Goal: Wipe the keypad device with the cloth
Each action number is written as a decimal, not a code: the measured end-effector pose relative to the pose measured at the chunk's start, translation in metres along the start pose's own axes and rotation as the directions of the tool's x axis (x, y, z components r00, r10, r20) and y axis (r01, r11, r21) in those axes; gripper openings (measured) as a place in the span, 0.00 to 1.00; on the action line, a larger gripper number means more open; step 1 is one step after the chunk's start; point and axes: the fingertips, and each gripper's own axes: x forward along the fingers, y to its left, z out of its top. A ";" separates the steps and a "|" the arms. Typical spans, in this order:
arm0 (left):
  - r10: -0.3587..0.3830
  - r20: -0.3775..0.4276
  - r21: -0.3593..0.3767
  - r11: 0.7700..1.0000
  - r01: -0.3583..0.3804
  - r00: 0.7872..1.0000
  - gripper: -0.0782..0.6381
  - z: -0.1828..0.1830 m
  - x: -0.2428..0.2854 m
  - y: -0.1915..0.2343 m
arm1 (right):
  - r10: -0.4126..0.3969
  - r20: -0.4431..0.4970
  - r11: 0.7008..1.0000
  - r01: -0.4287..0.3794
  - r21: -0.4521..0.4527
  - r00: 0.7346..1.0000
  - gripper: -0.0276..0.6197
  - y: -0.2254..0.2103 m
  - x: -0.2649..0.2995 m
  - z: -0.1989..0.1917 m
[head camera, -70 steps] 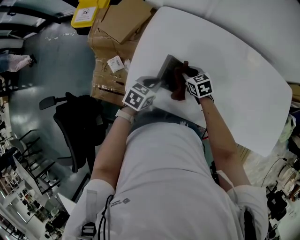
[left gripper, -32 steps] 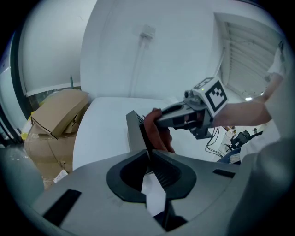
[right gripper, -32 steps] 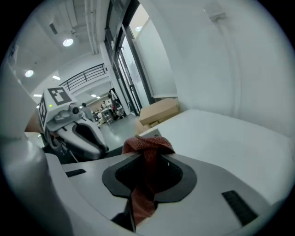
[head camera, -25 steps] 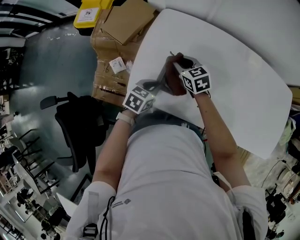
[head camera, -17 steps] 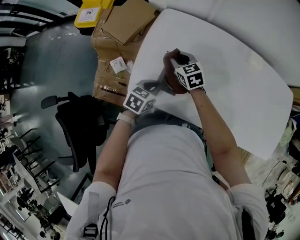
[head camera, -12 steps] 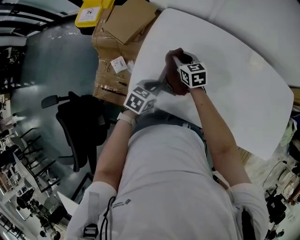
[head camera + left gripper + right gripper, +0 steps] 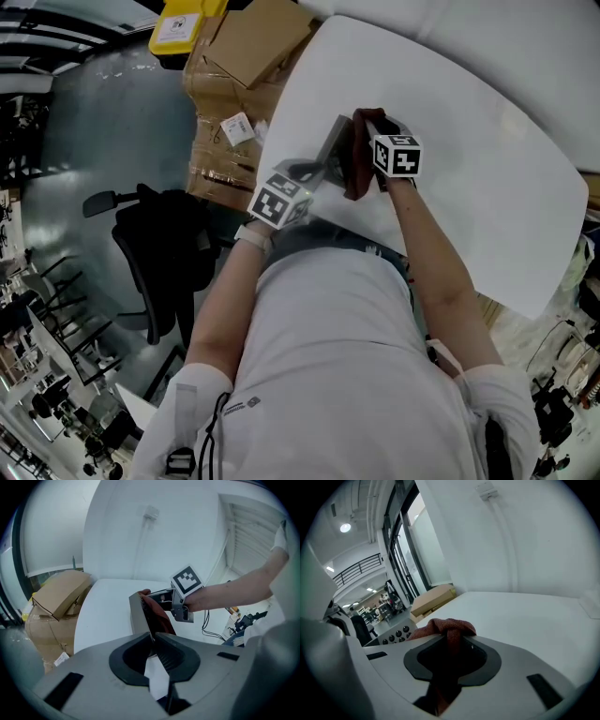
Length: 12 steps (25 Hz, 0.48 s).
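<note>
1. Wiping is judged to be under way: the reddish cloth (image 7: 357, 161) is laid against the keypad device (image 7: 333, 148), above the table (image 7: 469, 141) at upper centre.
2. The device's edge is clamped in the closed jaws of the left gripper (image 7: 152, 641) and held tilted.
3. The bunched cloth is pinched in the closed jaws of the right gripper (image 7: 450, 653), with the keypad buttons just left.
4. Next, a stroke across the buttons is called for.

Stacked cardboard boxes (image 7: 234, 66) stand on the grey floor (image 7: 103, 122) against the left edge of the white desk (image 7: 469, 169), with a yellow box (image 7: 176, 23) just beyond them. A black office chair (image 7: 159, 248) stands off the desk's near-left corner.
</note>
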 end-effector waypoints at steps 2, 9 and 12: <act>0.002 -0.001 0.002 1.000 -0.002 1.000 0.15 -0.001 0.000 0.000 | -0.016 -0.016 1.000 0.016 -0.005 1.000 0.17 -0.006 -0.002 -0.008; 0.001 0.003 -0.001 1.000 -0.001 1.000 0.15 0.000 0.002 0.001 | -0.089 -0.053 0.995 0.086 -0.052 0.995 0.17 -0.024 -0.008 -0.027; -0.001 0.004 -0.003 1.000 0.001 1.000 0.15 0.000 0.002 0.001 | -0.128 -0.040 0.990 0.125 -0.058 0.991 0.17 -0.027 -0.015 -0.034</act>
